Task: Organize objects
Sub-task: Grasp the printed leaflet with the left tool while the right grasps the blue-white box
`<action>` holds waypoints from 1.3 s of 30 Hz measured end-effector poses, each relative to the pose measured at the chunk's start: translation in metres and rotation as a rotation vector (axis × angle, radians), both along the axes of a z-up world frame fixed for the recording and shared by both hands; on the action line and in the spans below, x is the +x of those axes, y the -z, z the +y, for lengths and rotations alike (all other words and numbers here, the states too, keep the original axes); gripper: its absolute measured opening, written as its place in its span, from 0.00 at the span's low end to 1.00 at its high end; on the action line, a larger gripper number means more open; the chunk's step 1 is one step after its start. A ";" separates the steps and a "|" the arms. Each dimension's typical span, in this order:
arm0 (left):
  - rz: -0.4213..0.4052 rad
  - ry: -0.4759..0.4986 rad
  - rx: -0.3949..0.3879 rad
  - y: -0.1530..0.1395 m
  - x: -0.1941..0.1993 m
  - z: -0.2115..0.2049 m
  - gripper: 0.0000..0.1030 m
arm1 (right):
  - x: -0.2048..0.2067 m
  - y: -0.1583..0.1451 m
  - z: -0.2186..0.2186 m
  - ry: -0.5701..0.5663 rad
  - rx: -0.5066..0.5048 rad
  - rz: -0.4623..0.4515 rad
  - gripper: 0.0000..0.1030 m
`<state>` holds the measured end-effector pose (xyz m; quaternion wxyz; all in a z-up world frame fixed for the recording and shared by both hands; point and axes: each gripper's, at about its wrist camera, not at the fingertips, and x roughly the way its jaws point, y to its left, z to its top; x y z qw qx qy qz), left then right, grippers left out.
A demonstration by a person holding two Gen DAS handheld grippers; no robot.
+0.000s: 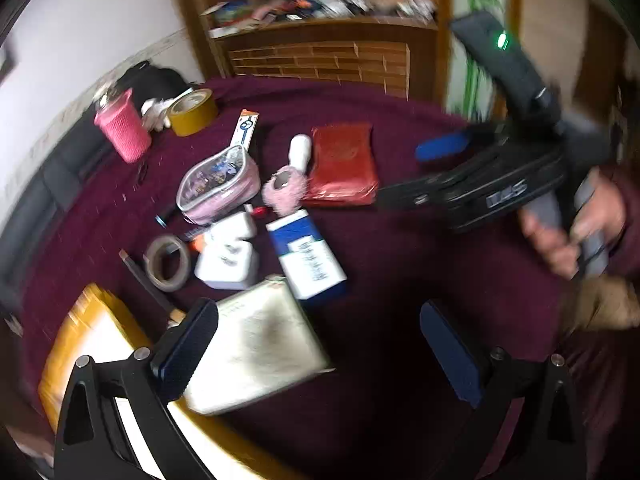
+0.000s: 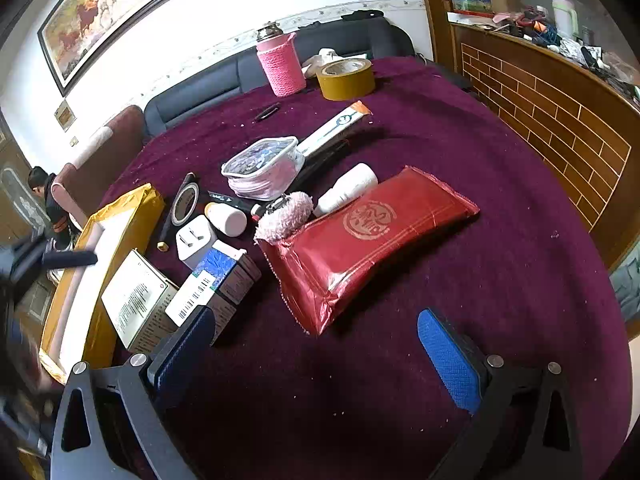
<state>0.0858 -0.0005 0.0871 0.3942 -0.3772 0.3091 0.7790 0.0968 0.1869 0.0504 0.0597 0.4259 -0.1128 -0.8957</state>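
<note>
Right hand-held gripper (image 2: 320, 364) gapes above velvety maroon cloth (image 2: 500, 240), near glossy red packet (image 2: 368, 236).

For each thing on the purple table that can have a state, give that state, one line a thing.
Left claw: open, empty.
Right claw: open, empty.
Yellow box: open, on the table edge.
Red packet: sealed, lying flat.
Pink-sleeved bottle: upright, capped.
Yellow tape roll: lying flat.
Clear pouch: closed, filled.
</note>
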 end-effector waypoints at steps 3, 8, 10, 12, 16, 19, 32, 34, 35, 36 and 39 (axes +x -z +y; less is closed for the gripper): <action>0.024 0.075 -0.137 0.012 -0.024 0.007 0.98 | 0.002 0.000 0.000 0.015 0.009 -0.008 1.00; -0.198 0.120 -0.205 0.050 -0.066 0.010 0.98 | -0.001 -0.001 0.005 0.052 0.026 -0.029 1.00; -0.287 0.140 -0.240 0.066 -0.068 0.010 0.98 | -0.004 -0.002 0.006 0.056 0.033 -0.033 1.00; -0.304 0.172 -0.257 0.071 -0.056 0.006 0.98 | -0.006 -0.003 0.005 0.054 0.038 -0.030 1.00; -0.306 0.219 -0.267 0.061 -0.025 -0.004 0.98 | -0.014 0.002 -0.001 0.031 0.027 -0.044 1.00; -0.258 0.167 -0.317 0.063 -0.003 -0.010 0.96 | -0.019 0.005 -0.008 0.012 -0.002 -0.057 1.00; -0.210 -0.277 0.123 0.002 0.028 -0.066 0.67 | -0.044 0.002 -0.076 -0.028 0.025 -0.105 1.00; -0.221 -0.333 0.217 -0.001 0.036 -0.087 0.67 | -0.052 0.007 -0.089 -0.026 0.056 -0.128 1.00; -0.224 -0.355 0.251 -0.004 0.044 -0.099 0.67 | -0.055 0.009 -0.092 -0.021 0.068 -0.136 1.00; -0.222 -0.379 0.278 -0.005 0.046 -0.106 0.67 | -0.058 0.011 -0.095 -0.013 0.087 -0.145 0.99; -0.210 -0.438 0.337 -0.013 0.052 -0.133 0.67 | -0.064 0.017 -0.103 0.011 0.152 -0.156 0.91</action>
